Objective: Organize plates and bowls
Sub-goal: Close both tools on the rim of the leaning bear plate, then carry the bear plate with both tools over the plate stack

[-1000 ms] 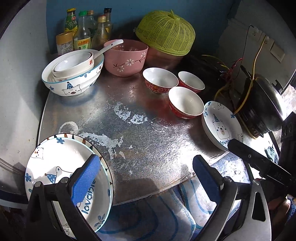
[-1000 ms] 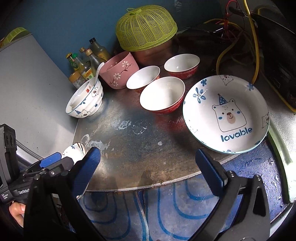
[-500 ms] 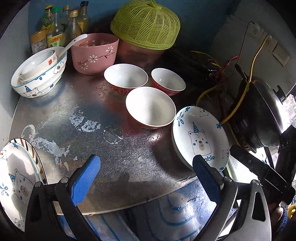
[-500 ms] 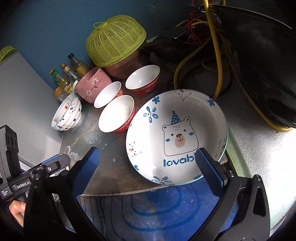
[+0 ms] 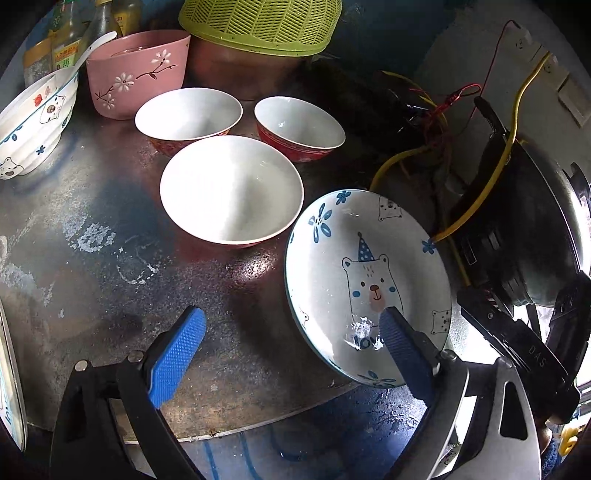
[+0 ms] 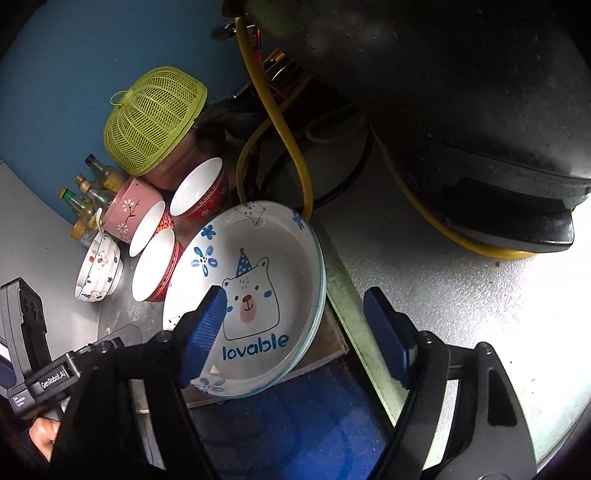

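Closing your right gripper over the bear plate rim, nothing pinched yet | left gripper wide, empty | seat pads squarely.

Plate right of bowls

Home kitchen corner, cramped. Worn metal desk carries rice bowls, bear-print plate. Condiment bottles upper left, green mesh food cover top centre (over brown pot). Blue wall, loose yellow wiring, dark cooker at right.
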